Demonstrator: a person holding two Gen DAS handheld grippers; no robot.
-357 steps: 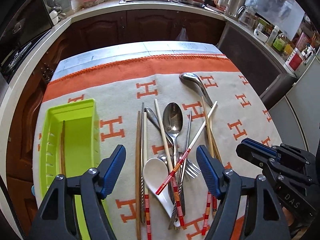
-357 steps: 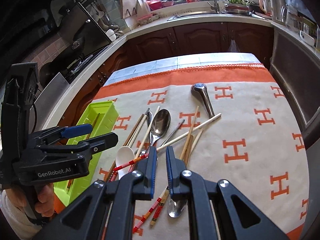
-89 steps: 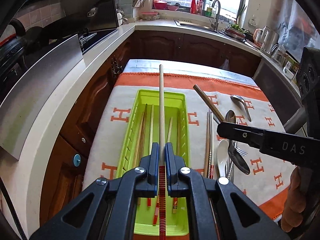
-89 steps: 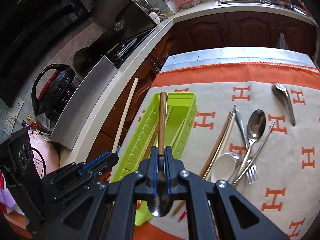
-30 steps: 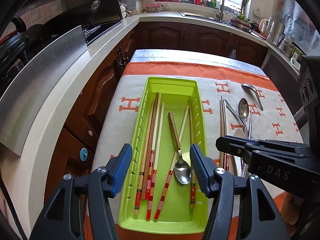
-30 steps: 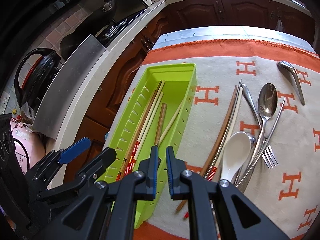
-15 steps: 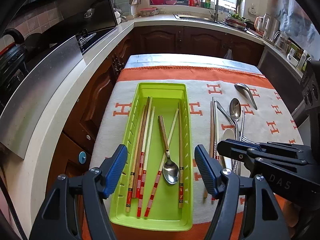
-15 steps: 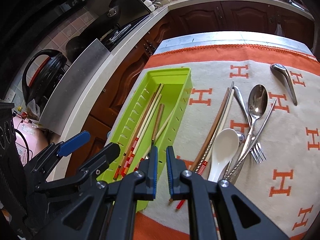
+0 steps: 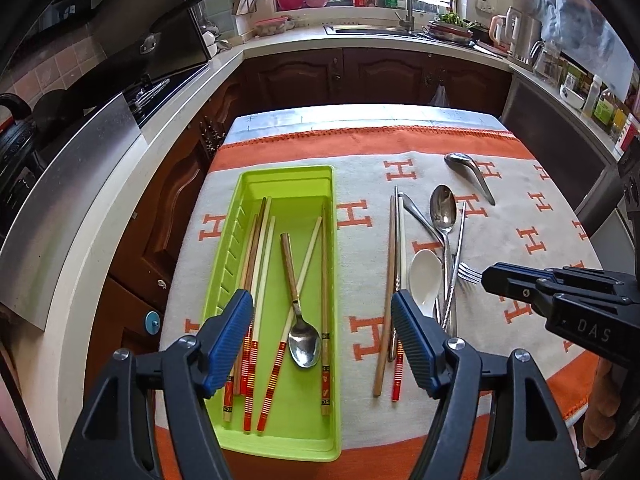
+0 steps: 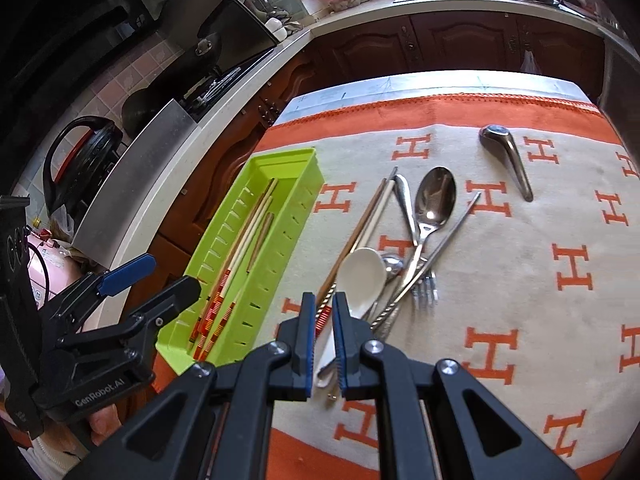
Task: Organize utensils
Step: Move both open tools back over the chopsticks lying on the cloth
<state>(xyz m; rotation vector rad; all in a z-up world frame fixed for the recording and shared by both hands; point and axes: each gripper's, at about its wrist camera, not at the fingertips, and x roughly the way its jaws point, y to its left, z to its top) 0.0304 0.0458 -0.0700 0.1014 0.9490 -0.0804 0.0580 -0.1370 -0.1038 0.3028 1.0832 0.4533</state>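
The lime-green tray [image 9: 248,184] lies on the left of the cloth and holds several chopsticks and a wood-handled spoon [image 9: 304,344]. My left gripper [image 9: 320,320] hovers open above the tray's near right part, nothing between its fingers. To the right lies a loose pile: two chopsticks [image 9: 388,280], a white ceramic spoon [image 9: 426,276], a metal spoon [image 9: 442,208], a fork [image 9: 468,272] and a short steel spoon [image 9: 468,172]. My right gripper [image 10: 323,308] is shut and empty, above the white spoon [image 10: 360,276]. The tray [image 10: 280,160] sits to its left.
An orange and cream cloth [image 9: 540,208] covers the small table. A stove and counter [image 9: 120,128] run close along the left side, and a sink counter [image 9: 380,36] spans the back. A person's hand [image 10: 104,424] holds the left gripper [image 10: 160,276] at the table's left edge.
Both grippers have shifted right, away from the tray and toward the loose pile. The left jaws have spread a little wider. The right gripper, earlier over the tray's edge, now hangs over the white spoon.
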